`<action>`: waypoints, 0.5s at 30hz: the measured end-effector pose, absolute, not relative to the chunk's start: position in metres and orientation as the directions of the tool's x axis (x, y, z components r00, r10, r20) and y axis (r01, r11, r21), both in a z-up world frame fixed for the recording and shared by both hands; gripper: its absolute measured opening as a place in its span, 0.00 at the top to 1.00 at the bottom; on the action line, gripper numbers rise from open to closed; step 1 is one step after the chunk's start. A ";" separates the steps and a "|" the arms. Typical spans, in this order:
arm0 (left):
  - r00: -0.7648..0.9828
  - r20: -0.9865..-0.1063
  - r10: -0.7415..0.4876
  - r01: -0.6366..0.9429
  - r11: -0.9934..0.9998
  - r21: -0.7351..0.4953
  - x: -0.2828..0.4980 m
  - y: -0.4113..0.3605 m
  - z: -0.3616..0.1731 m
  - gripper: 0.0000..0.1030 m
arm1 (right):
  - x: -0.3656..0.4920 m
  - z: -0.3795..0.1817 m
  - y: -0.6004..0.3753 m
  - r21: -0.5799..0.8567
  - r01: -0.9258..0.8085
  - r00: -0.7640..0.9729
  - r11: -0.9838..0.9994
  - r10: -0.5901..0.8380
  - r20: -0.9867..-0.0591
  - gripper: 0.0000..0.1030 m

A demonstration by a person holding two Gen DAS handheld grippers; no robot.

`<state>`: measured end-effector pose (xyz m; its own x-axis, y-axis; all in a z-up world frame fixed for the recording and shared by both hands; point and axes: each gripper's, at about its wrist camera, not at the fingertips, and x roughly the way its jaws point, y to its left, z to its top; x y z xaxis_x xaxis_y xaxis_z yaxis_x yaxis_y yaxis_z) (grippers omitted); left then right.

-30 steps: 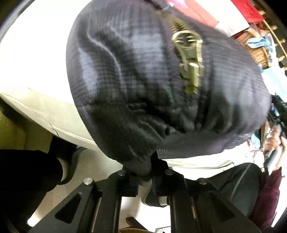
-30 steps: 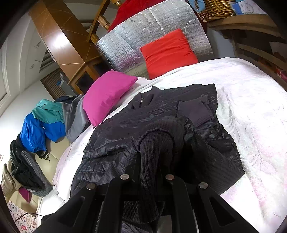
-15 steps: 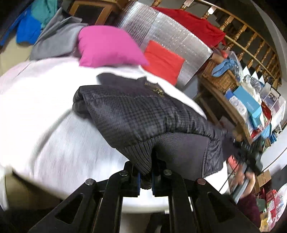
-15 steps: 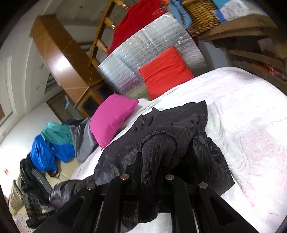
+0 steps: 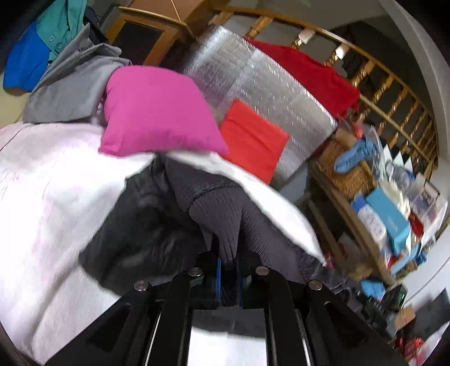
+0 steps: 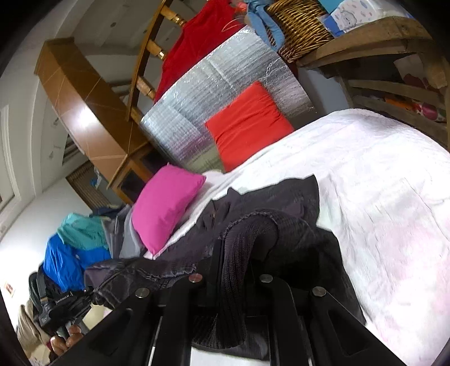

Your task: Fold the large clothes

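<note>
A dark quilted jacket (image 5: 146, 225) with ribbed knit hem lies bunched on a white bedspread (image 5: 50, 180). My left gripper (image 5: 228, 253) is shut on the ribbed hem (image 5: 222, 222) of the jacket, lifted over the bed. My right gripper (image 6: 235, 270) is shut on another stretch of the ribbed hem (image 6: 239, 253), with the jacket (image 6: 281, 202) draped ahead toward the pillows. The other hand-held gripper (image 6: 56, 307) shows at the lower left of the right wrist view. The fingertips of both grippers are hidden in fabric.
A pink pillow (image 5: 157, 112) and a red pillow (image 5: 253, 138) lean at the head of the bed (image 6: 393, 174) against a silver foil panel (image 5: 253, 78). Blue, teal and grey clothes (image 6: 76, 247) are piled left. A wicker basket (image 6: 298, 25) and cluttered shelves stand right.
Both grippers swung the jacket's hem forward over the bed toward the pillows. The left view went from the jacket's underside with its zipper to the bed top.
</note>
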<state>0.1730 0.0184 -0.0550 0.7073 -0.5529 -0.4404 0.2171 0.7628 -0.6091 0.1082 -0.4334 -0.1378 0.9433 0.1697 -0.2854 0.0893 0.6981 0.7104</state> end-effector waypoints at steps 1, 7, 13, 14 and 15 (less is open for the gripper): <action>0.715 -0.428 -0.553 0.213 0.755 -0.620 0.174 0.029 -0.054 0.92 | 0.115 -0.137 -0.436 0.712 0.093 0.945 0.695 0.164 -0.284 0.90; 0.745 -0.405 -0.531 0.167 0.736 -0.656 0.223 0.030 -0.068 0.92 | 0.165 -0.131 -0.446 0.711 0.121 0.951 0.693 0.124 -0.282 0.90; 0.763 -0.404 -0.505 0.139 0.738 -0.660 0.276 0.026 -0.083 0.92 | 0.222 -0.127 -0.451 0.659 0.152 0.948 0.736 0.080 -0.309 0.91; 0.764 -0.402 -0.504 0.138 0.737 -0.662 0.283 0.025 -0.084 0.92 | 0.230 -0.127 -0.453 0.652 0.159 0.947 0.741 0.072 -0.313 0.91; 0.766 -0.401 -0.502 0.134 0.735 -0.664 0.290 0.025 -0.086 0.92 | 0.240 -0.126 -0.454 0.640 0.166 0.946 0.750 0.061 -0.317 0.91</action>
<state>0.2902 0.0248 -0.0859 0.7663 -0.5017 -0.4013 0.1337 0.7355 -0.6642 0.2401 -0.4545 -0.1259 0.9465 0.0608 -0.3170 0.1663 0.7500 0.6402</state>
